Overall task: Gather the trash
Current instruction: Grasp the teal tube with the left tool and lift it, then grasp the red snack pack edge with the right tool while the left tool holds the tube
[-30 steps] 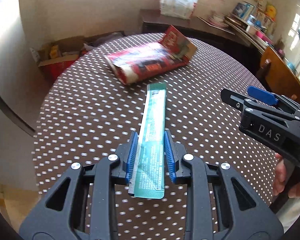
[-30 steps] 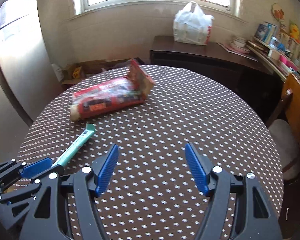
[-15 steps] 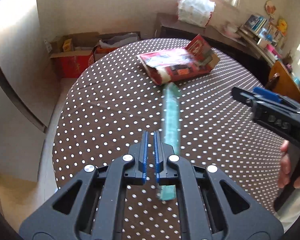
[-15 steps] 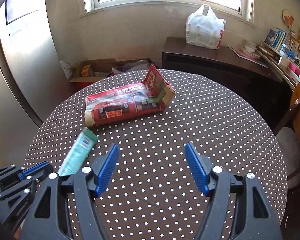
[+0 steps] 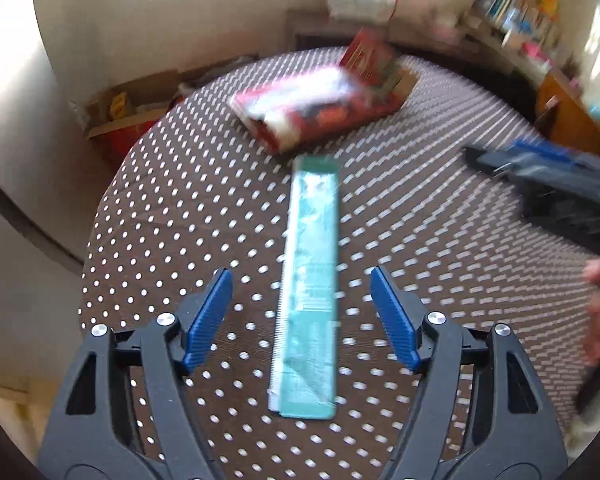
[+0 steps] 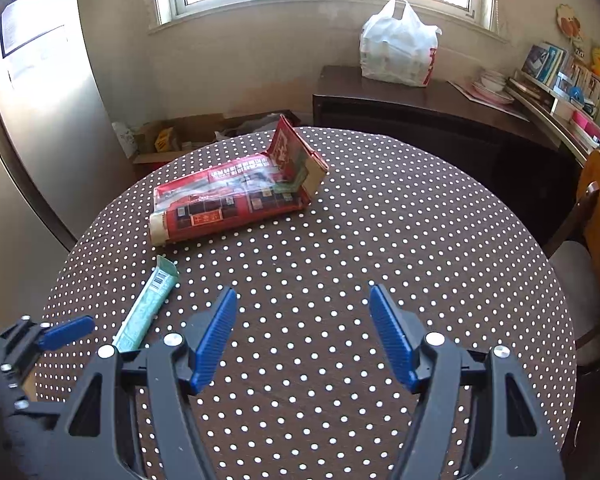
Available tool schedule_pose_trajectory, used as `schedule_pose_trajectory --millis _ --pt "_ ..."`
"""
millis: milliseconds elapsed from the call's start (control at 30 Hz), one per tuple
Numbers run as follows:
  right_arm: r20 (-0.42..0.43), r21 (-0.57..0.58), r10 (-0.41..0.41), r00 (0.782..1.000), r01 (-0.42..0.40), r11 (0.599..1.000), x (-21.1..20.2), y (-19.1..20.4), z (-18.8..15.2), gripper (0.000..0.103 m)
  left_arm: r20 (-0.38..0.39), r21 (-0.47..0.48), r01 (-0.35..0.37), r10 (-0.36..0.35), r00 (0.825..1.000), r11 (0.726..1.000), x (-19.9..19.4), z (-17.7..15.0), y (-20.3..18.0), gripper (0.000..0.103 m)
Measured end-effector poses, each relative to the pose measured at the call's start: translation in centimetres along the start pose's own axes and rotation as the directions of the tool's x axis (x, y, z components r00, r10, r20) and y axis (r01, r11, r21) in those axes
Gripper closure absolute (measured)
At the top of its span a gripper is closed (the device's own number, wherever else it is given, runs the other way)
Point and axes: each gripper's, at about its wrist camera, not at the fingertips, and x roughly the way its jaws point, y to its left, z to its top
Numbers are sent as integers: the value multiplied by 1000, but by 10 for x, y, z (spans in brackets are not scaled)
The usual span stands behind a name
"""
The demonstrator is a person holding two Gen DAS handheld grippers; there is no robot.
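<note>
Wrapper (image 5: pixel 309 292) flat btwn just-opened left gripper (image 5: pixel 301 316) fingers, right gripper (image 6: pixel 302 334) open.

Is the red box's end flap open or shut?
Open: the red box lies on the table with its end flap sticking up.

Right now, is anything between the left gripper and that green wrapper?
Nothing visible. The green wrapper lies flat on the dotted table, right between the left gripper's jaws, which have just opened clear of it. The red package sits beyond its far end.
</note>
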Motion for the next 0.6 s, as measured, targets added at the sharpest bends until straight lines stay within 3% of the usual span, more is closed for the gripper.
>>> schedule_pose_trajectory --millis 67,100,133,167,233,367,600 --pt "3 -1 -1 1000 1 1000 -1 -2 0 35 7 -2 5 -5 1000 1000 3 4 1 35" --pt "4 -2 -4 1000 4 1000 -2 -2 -1 35 2 -3 5 -5 1000 1000 4 7 1 42" --pt "3 -1 -7 1000 7 1000 -1 -4 0 35 2 2 20 -20 1000 1000 3 10 1 69" --pt "1 3 -8 1000 8 1000 0 -5 0 35 -3 8 29 -29 1000 1000 3 12 1 76" --pt "-9 9 -2 1000 2 1000 2 -7 3 35 -8 19 35 -35 999 999 3 13 2 76" --pt "-9 7 -1 1000 1 1000 4 -10 6 35 -9 -52 86 -86 996 995 -1 9 13 77" --pt "-17 -4 18 1000 -19 1000 18 -11 24 35 29 -109 77 -74 997 991 -16 -4 27 77"
